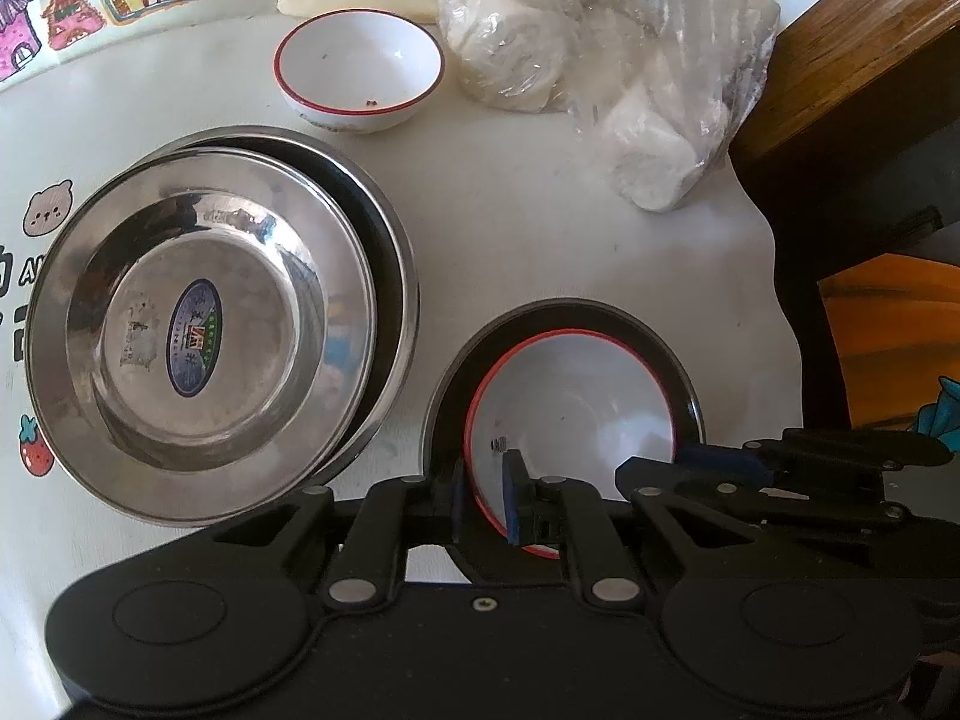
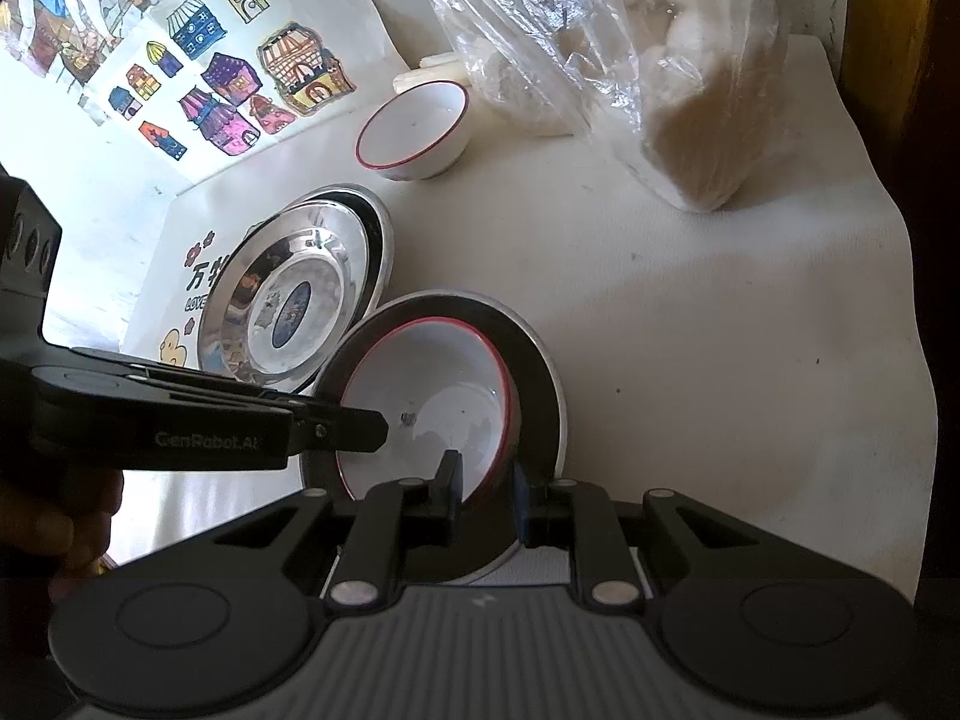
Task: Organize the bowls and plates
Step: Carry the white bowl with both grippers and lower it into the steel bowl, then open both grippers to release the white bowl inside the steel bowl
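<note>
A white bowl with a red rim (image 1: 576,408) (image 2: 432,402) sits inside a dark steel plate (image 1: 456,396) (image 2: 540,372) at the near side of the table. My left gripper (image 1: 485,495) is shut on the bowl's near-left rim, one finger inside and one outside. My right gripper (image 2: 487,495) is shut on the bowl's right rim; it shows in the left wrist view (image 1: 720,468). Two stacked steel plates (image 1: 198,330) (image 2: 288,300) lie to the left. A second red-rimmed white bowl (image 1: 360,69) (image 2: 414,126) stands at the back.
A clear plastic bag of white buns (image 1: 588,48) (image 2: 648,60) lies at the back right. A pale stick-shaped item (image 1: 354,0) lies behind the far bowl. A sticker-covered wall (image 2: 198,60) is on the left. The white cloth's edge (image 1: 774,276) drops off on the right.
</note>
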Demonstrator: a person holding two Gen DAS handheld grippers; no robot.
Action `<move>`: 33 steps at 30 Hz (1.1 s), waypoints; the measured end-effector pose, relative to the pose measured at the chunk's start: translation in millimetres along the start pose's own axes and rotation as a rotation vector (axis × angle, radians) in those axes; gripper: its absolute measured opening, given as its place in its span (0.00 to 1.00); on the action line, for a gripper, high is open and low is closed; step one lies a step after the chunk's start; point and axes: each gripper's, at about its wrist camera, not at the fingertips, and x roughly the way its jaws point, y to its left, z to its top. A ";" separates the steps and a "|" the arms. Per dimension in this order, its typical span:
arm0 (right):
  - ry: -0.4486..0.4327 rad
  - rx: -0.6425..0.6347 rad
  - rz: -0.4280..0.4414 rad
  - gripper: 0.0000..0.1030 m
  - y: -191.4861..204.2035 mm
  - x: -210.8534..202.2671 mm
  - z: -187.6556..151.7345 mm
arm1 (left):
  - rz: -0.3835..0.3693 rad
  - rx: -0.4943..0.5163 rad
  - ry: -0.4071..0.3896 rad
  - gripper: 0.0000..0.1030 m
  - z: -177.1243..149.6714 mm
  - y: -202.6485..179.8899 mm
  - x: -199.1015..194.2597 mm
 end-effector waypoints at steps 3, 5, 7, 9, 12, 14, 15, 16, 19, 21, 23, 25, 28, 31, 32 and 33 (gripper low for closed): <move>0.000 0.006 0.001 0.20 -0.3 0.7 0.9 | -0.010 0.002 -0.001 0.18 0.8 1.1 -0.5; 0.000 0.006 0.000 0.20 -0.7 0.3 0.6 | -0.010 0.010 -0.001 0.18 1.1 0.8 -1.9; -0.001 0.005 0.000 0.20 -0.6 -0.1 0.8 | -0.007 0.019 -0.006 0.21 2.3 -0.3 -4.1; -0.006 0.003 -0.005 0.20 -0.3 -1.3 0.8 | -0.007 0.029 -0.012 0.24 4.5 -1.9 -7.6; -0.018 0.004 -0.014 0.20 0.7 -6.2 0.1 | -0.008 0.042 -0.024 0.28 7.9 -3.9 -14.4; -0.030 0.008 -0.019 0.21 0.9 -10.2 -0.1 | -0.012 0.051 -0.033 0.31 10.4 -5.5 -19.2; -0.036 0.011 -0.020 0.21 0.4 -12.3 -0.3 | -0.013 0.058 -0.038 0.32 11.6 -6.4 -21.3; -0.044 0.016 -0.023 0.21 -0.1 -14.3 -0.6 | -0.013 0.066 -0.042 0.34 12.7 -7.2 -23.9; -0.066 0.032 -0.027 0.25 -1.4 -19.8 0.0 | 0.011 0.095 -0.062 0.52 17.7 -10.1 -30.5; -0.081 0.039 -0.027 0.35 -2.6 -23.5 1.9 | 0.023 0.108 -0.078 0.61 22.5 -9.7 -35.1; -0.098 0.046 -0.036 0.47 -2.4 -25.6 3.6 | 0.031 0.111 -0.095 0.75 28.3 -7.2 -40.2; -0.114 0.054 -0.040 0.54 -2.3 -26.7 5.8 | 0.043 0.117 -0.112 0.81 34.2 -5.6 -44.4; -0.134 0.076 -0.041 0.69 -3.2 -26.7 9.3 | 0.091 0.134 -0.140 0.93 42.9 -2.2 -49.1; -0.154 0.100 -0.041 0.85 -3.2 -24.8 15.2 | 0.139 0.163 -0.158 0.98 53.0 1.4 -51.6; -0.161 0.111 -0.042 0.88 -3.1 -24.0 17.1 | 0.153 0.169 -0.164 0.99 56.4 3.7 -52.4; -0.169 0.125 -0.045 0.92 -2.9 -23.0 19.4 | 0.163 0.173 -0.168 0.99 59.6 6.3 -53.6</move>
